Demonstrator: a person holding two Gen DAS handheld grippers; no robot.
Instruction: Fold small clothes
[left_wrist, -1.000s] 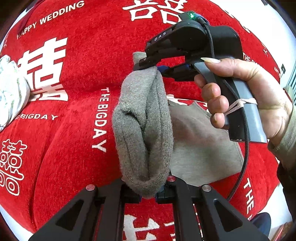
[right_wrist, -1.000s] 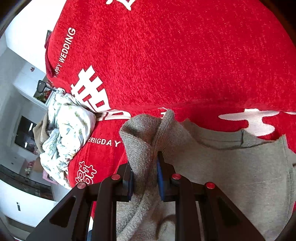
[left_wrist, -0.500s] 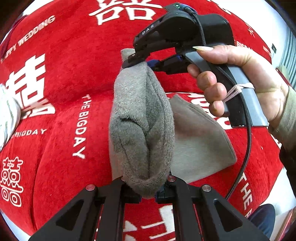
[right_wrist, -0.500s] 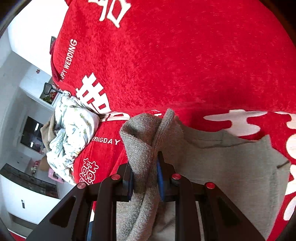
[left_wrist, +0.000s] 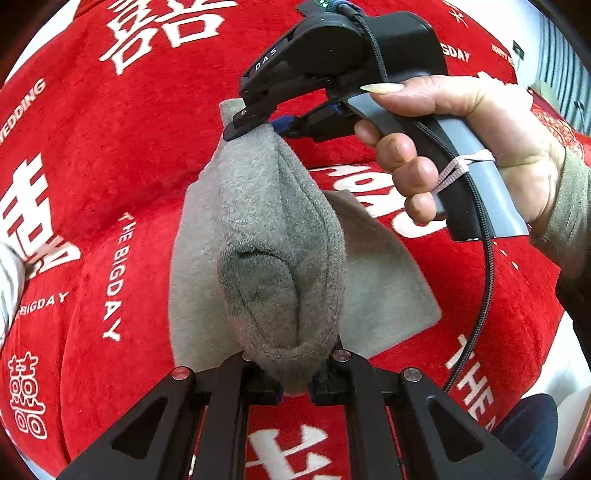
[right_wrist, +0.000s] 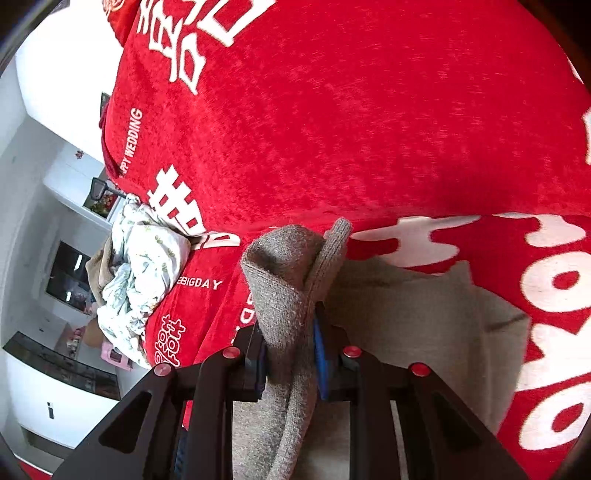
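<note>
A small grey knitted garment (left_wrist: 280, 251) is held up between both grippers above a red printed cloth (left_wrist: 122, 122). My left gripper (left_wrist: 295, 384) is shut on its near edge. My right gripper (left_wrist: 258, 123) is shut on its far edge, held by a hand at the upper right of the left wrist view. The lower part of the garment (left_wrist: 384, 295) lies flat on the cloth. In the right wrist view my right gripper (right_wrist: 290, 362) pinches a bunched fold of the garment (right_wrist: 284, 280), and the flat part (right_wrist: 424, 317) spreads to the right.
A crumpled white patterned garment (right_wrist: 140, 273) lies at the cloth's left edge, also just visible in the left wrist view (left_wrist: 9, 280). The red cloth (right_wrist: 332, 122) with white lettering covers the whole surface. Room furniture shows beyond its left edge.
Both grippers have carried the lifted grey fold across the cloth. The flat part beneath now shows on both sides of it. Both grips are unchanged.
</note>
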